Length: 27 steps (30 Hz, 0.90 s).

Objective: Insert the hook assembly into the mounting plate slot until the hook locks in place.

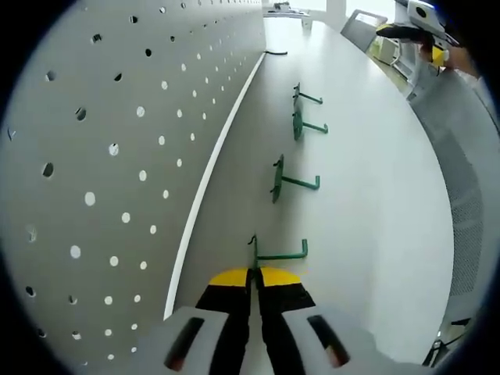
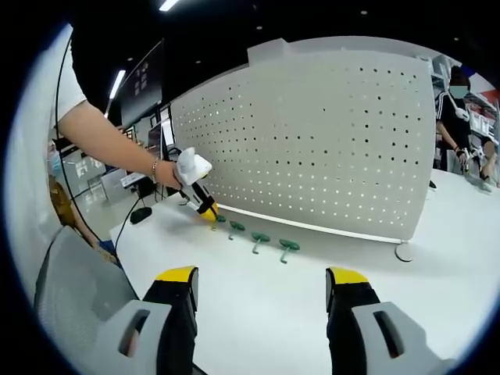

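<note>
Several green hook assemblies lie in a row on the white table (image 1: 375,203) in front of the upright white pegboard (image 1: 117,156). My left gripper (image 1: 254,275) is shut on the thin base plate of the nearest hook (image 1: 280,254), whose arm sticks out to the right. The other hooks (image 1: 285,181) (image 1: 305,125) lie farther on. In the right gripper view, the left gripper (image 2: 208,209) is held by a hand at the left end of the hook row (image 2: 259,238), below the pegboard (image 2: 312,133). My right gripper (image 2: 262,285) is open and holds nothing, well short of the hooks.
A grey mesh chair (image 2: 78,289) stands at the table's left edge. A black cable and a small device (image 2: 141,215) lie beyond the left gripper. The pegboard's round foot (image 2: 404,251) rests on the table at right. A person (image 2: 457,109) stands far right.
</note>
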Motion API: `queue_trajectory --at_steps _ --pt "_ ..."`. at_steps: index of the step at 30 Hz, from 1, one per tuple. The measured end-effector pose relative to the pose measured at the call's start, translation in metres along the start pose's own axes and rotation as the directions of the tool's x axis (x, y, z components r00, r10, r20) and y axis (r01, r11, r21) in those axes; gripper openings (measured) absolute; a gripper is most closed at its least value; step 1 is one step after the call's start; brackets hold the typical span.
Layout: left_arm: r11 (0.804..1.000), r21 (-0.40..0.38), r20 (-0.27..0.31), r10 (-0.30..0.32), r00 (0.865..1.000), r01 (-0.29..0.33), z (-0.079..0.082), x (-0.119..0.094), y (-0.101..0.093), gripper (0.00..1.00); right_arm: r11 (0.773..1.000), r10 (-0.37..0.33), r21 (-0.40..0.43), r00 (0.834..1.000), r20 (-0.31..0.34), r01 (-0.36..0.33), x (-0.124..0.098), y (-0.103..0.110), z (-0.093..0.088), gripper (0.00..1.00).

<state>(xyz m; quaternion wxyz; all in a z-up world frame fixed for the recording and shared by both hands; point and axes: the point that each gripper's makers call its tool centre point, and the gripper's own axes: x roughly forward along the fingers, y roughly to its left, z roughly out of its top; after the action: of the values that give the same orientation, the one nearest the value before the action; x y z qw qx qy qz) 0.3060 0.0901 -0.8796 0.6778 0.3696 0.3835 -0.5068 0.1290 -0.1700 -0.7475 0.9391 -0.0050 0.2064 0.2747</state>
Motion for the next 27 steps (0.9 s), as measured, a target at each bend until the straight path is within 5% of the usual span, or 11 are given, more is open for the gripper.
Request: queue_trajectory --at_steps 12,27 --pt "0.999 -0.027 0.070 0.034 0.997 -0.032 0.011 -0.008 0.001 0.03 1.000 0.004 0.000 1.000 0.003 -0.004 0.001 0.000 0.000 0.64" --pt "0.994 -0.079 0.199 0.085 0.976 -0.071 0.036 -0.027 -0.001 0.02 1.000 0.007 -0.009 1.000 0.005 -0.007 0.004 0.002 0.004 0.64"
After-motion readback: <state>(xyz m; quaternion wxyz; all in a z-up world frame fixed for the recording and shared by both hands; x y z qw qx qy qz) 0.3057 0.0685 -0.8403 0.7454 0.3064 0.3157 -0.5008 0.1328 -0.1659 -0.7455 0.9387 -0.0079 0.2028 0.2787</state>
